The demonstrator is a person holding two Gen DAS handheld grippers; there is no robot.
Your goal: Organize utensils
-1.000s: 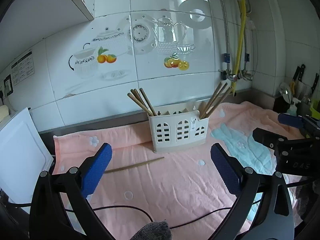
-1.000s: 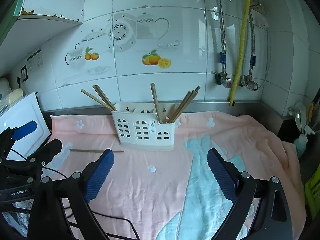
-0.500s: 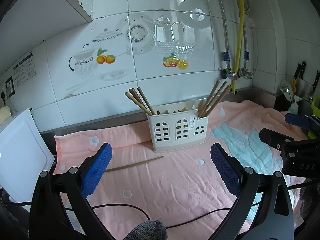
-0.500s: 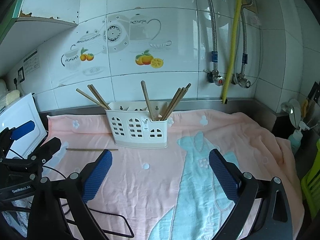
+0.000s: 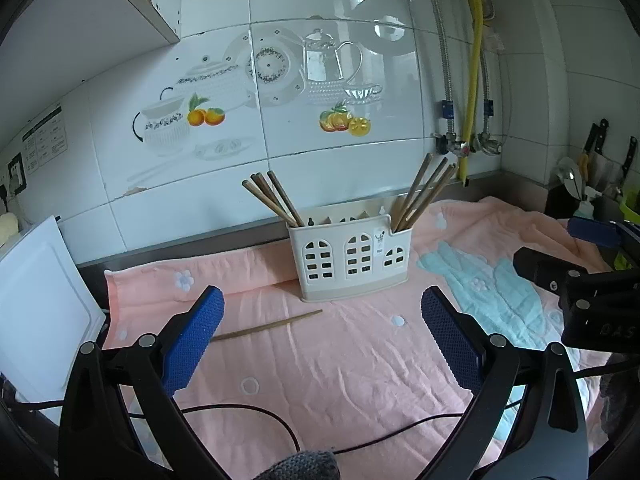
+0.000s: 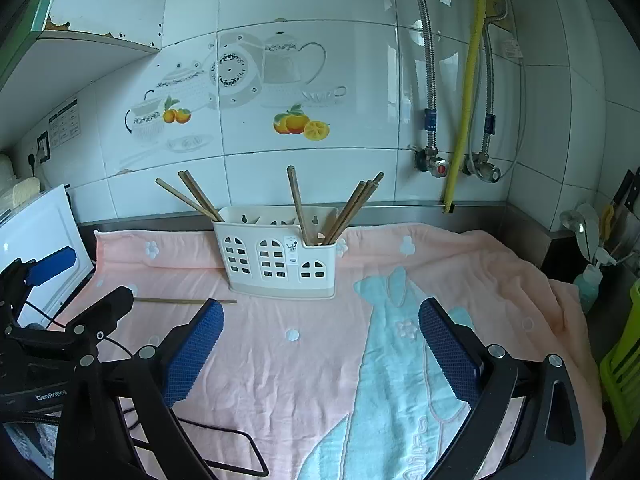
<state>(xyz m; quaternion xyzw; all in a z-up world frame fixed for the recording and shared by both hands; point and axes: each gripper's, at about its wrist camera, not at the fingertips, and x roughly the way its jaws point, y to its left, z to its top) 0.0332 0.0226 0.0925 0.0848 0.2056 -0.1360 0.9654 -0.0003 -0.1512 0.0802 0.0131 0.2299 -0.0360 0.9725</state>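
Observation:
A cream utensil holder stands on a pink towel near the tiled wall. Wooden chopsticks stand in its left end and right end. One loose chopstick lies on the towel in front-left of the holder. My left gripper is open and empty, above the towel, with the loose chopstick just beyond its left finger. My right gripper is open and empty, in front of the holder; it also shows in the left wrist view.
A white cutting board leans at the left edge. Black cables lie on the towel's front. Pipes and a yellow hose run down the wall. Knives and a spoon stand far right. A green rack is at the right.
Both grippers have drawn back slightly from the holder and shifted a little; both stay open. The loose chopstick has not moved.

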